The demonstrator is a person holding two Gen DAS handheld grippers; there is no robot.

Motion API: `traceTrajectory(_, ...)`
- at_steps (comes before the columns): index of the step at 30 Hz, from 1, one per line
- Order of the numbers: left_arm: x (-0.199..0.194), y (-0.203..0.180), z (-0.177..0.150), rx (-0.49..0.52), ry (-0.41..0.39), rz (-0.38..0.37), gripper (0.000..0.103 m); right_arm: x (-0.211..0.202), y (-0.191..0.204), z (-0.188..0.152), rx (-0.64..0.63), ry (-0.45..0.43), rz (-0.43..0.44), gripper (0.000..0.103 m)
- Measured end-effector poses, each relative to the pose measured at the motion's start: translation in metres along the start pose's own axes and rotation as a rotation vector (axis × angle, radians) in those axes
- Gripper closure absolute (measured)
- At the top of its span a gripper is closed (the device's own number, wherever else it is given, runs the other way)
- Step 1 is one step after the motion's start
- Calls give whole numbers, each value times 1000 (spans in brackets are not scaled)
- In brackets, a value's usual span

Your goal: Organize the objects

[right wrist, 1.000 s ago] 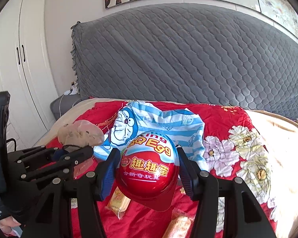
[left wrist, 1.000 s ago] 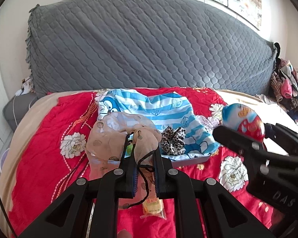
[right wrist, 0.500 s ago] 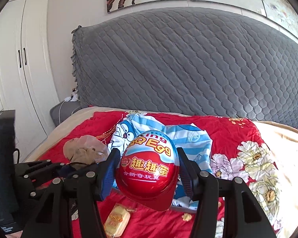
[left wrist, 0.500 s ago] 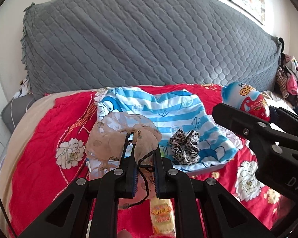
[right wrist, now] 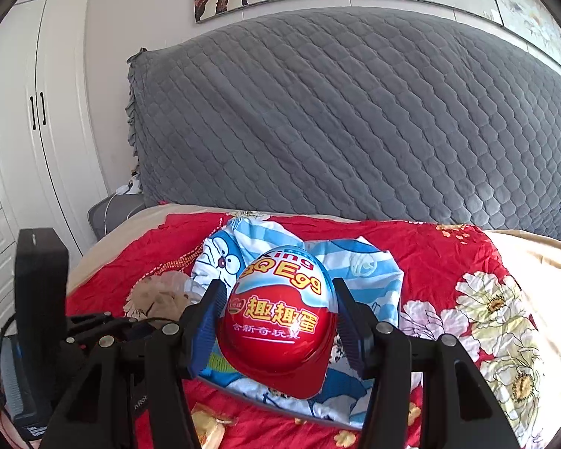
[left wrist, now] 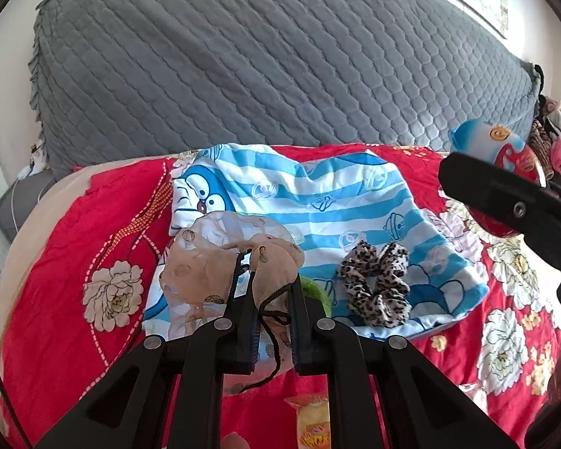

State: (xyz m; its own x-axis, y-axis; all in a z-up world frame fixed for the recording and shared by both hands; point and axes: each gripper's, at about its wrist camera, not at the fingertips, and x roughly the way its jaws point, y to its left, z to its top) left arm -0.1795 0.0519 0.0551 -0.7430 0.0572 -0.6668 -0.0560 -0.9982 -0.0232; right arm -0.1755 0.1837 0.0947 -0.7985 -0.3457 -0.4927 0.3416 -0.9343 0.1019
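Observation:
My left gripper (left wrist: 267, 280) is shut on a sheer beige drawstring pouch (left wrist: 213, 262) and holds it over the left part of a blue-striped Doraemon cloth (left wrist: 318, 194) on the red flowered bedspread (left wrist: 56, 247). My right gripper (right wrist: 276, 299) is shut on a big red and blue toy egg (right wrist: 278, 321), held above the same cloth (right wrist: 370, 265). The egg also shows at the right of the left wrist view (left wrist: 505, 149). A leopard-print scrunchie (left wrist: 374, 280) lies on the cloth. A green object (left wrist: 316, 292) peeks from behind my left fingers.
A grey quilted headboard (left wrist: 280, 56) stands behind the bed. Yellow snack packets lie on the bedspread near me (left wrist: 312, 422) (right wrist: 209, 422). White wardrobes (right wrist: 30, 131) stand at the left. Clothes (left wrist: 553, 138) are piled at the far right.
Both grippers have moved forward over the bed toward the Doraemon cloth, each keeping its hold. The right gripper with the egg has risen in the left wrist view.

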Motion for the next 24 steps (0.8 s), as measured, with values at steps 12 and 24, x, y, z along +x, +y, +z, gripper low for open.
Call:
traceTrajectory(12, 28, 5, 10, 0, 8, 1, 90, 32, 1, -4, -37, 3, -58, 46)
traceTrajectory(24, 48, -1, 16, 0, 5, 15, 90, 65, -35, -7, 50, 39, -83, 47)
